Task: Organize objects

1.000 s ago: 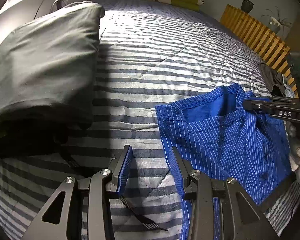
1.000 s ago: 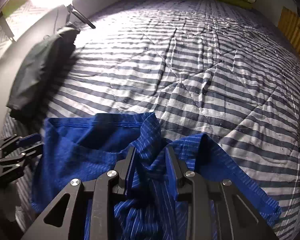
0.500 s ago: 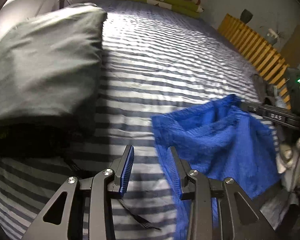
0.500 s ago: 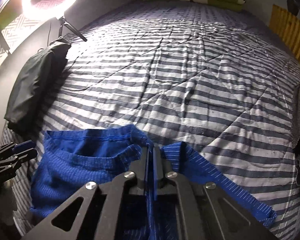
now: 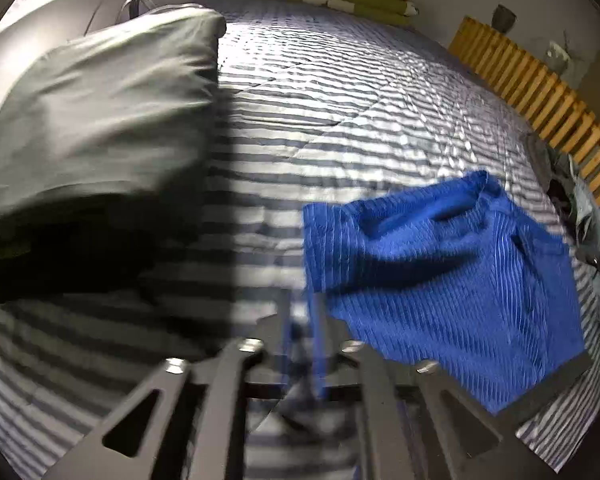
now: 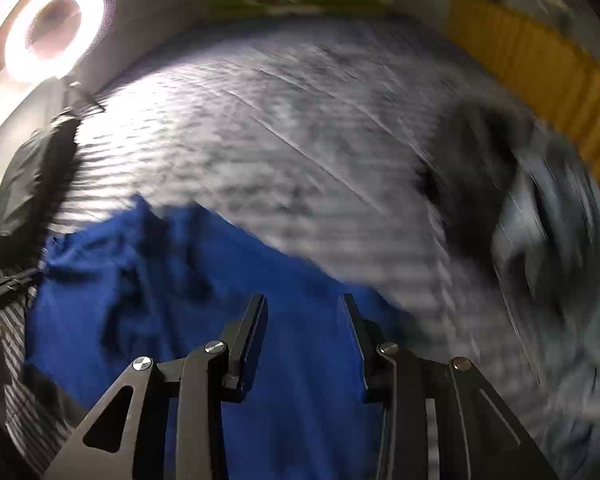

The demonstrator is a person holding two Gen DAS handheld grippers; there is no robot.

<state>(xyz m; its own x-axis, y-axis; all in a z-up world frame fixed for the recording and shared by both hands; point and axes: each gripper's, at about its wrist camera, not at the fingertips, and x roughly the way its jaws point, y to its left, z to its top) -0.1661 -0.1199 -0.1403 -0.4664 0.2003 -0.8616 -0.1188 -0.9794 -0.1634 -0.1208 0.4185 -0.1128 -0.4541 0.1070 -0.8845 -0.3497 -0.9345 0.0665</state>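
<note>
- A blue striped shirt (image 5: 440,280) was pictured spread on the striped quilt (image 5: 340,112) of a bed, near its foot edge and to the right of a folded dark grey bundle (image 5: 92,128).
- The left gripper (image 5: 302,340) was seen blurred at that shirt's left edge; its jaws had just been closing to a narrow gap, and a thin strip of blue appeared between them, though whether the cloth was truly pinched could not be told.
- The right gripper (image 6: 304,320) was shown above the shirt (image 6: 220,320) with its jaws just parted, nothing clasped between the pads; the cloth lay released beneath them.
- To the right of the shirt, a loose heap of grey and pale garments (image 6: 540,240) was seen unsorted by a yellow slatted panel (image 6: 540,72).
- The tidying was judged partly done: one bundle folded, the shirt laid out but not yet folded, the heap still waiting.
- A ring light (image 6: 54,28) glowed beyond the dark bundle.
</note>
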